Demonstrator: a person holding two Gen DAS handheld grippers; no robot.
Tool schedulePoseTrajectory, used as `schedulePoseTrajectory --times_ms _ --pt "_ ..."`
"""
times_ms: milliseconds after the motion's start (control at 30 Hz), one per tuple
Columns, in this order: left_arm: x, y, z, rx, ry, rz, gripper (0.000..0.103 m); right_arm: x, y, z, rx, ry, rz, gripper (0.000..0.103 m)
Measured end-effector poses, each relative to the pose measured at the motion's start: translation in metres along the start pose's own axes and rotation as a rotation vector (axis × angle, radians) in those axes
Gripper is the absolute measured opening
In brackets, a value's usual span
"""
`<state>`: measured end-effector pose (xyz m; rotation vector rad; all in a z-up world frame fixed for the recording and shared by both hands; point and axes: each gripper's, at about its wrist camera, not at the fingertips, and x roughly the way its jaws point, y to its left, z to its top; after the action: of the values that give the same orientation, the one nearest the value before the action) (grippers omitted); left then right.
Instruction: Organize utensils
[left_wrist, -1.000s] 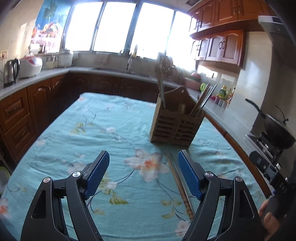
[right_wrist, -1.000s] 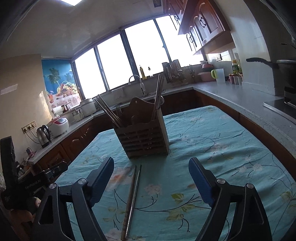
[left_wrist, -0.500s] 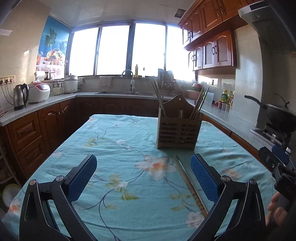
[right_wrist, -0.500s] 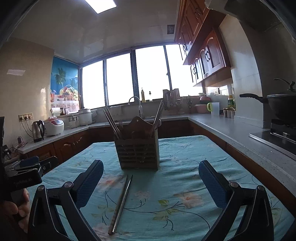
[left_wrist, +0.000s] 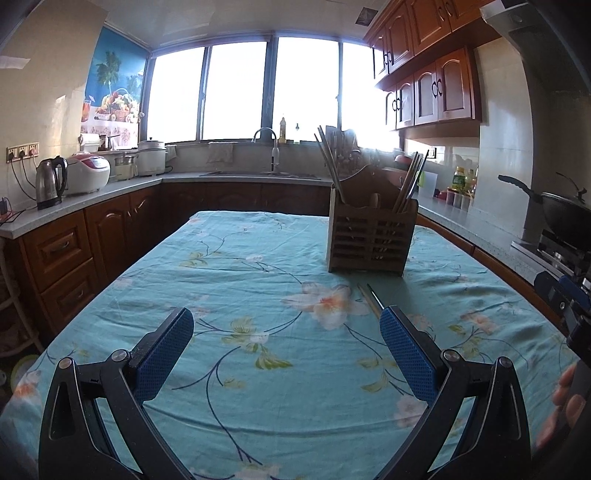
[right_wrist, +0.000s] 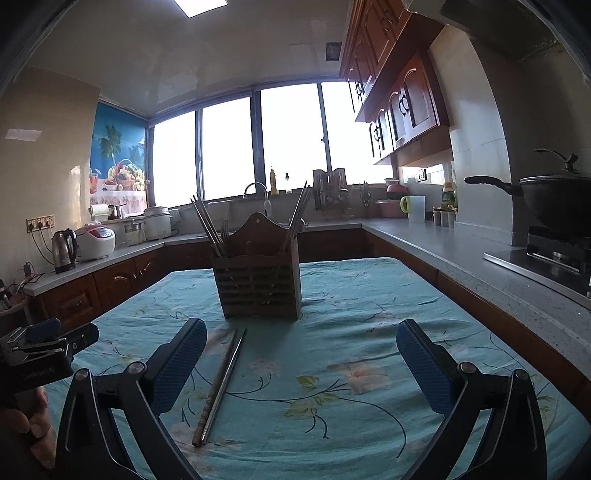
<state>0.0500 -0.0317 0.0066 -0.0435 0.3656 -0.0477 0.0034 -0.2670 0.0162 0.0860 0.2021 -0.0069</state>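
Wooden holder (left_wrist: 371, 236) upright on the flowered blue cloth (left_wrist: 229, 280), chopsticks leaning out of its compartments at left and right. Pair of chopsticks (right_wrist: 221, 384) flat on the cloth just in front of the holder, side by side, far tips short of its base, not touching it.

From the right wrist: whole length of the pair in sight, running from near the holder back toward the camera, beside the inner face of the left-hand pad (right_wrist: 177, 369). From the left wrist: only the far tips of the pair (left_wrist: 369, 297) showing before the right-hand pad (left_wrist: 404, 360) covers the rest. Seen only from the right wrist: ceiling light, pale cup with a green handle (right_wrist: 412, 207) on the counter beyond the holder. Wok (left_wrist: 565, 212) on the stove right of the holder in both views.

Left claw (left_wrist: 286, 354) spread wide, just been opening, nothing between the pads, only cloth below. Right claw (right_wrist: 301, 365) equally wide, just been opening, gripping nothing; pair lying inside the gap near the left-hand pad, whether touching it cannot be told.
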Motion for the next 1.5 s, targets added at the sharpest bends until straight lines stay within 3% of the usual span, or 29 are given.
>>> schedulePoseTrajectory --times_ms 300,1033,1500 --pt "-0.003 -0.001 -0.006 0.005 0.016 -0.006 0.103 -0.001 -0.004 -0.005 0.018 0.052 -0.004 0.103" --pt "-0.025 -0.01 -0.014 0.034 -0.045 -0.001 0.103 -0.021 -0.004 -0.014 0.013 -0.024 -0.018 0.103" --pt "-0.029 -0.003 -0.014 0.019 -0.07 0.026 0.103 -0.021 0.003 -0.017 -0.001 -0.026 -0.001 0.103"
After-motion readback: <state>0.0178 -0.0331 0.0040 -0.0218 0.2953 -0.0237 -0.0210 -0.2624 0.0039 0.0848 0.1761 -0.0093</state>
